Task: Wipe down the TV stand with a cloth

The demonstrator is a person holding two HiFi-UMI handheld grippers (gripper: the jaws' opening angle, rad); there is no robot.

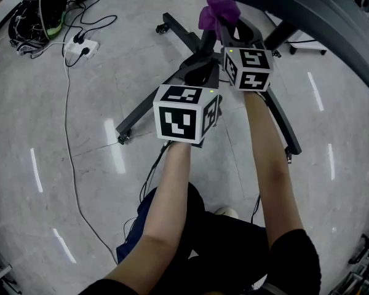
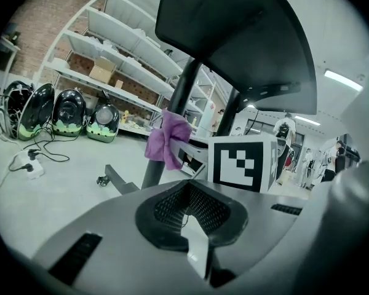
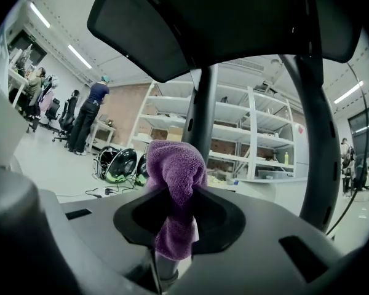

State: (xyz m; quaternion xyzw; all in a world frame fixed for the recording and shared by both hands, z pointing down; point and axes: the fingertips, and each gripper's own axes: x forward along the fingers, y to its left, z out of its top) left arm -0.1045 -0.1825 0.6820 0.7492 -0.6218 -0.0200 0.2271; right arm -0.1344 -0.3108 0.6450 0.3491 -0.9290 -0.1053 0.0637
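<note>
The right gripper point(image 3: 175, 211) has its fingers clamped on a purple microfiber cloth point(image 3: 175, 177) at the TV stand's point(image 1: 186, 40) pole point(image 3: 203, 106), 12 o'clock. At its 8 o'clock is the left gripper point(image 2: 187, 208), fingers together and empty.

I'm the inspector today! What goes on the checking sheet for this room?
Surface: grey polished floor, light streaks reflected in it.
Job's things: TV stand, dark legs on castors; purple cloth bunched up by its pole, contact cannot be told.
Clutter: black-and-green shells on the floor by the shelves.
Grippers: right gripper shut on the cloth; left gripper jaws look together, nothing between them.
Cables: white power strip with plugs in it; thin cable trailing across the floor.
Surroundings: metal shelves with boxes; people standing far off.
</note>
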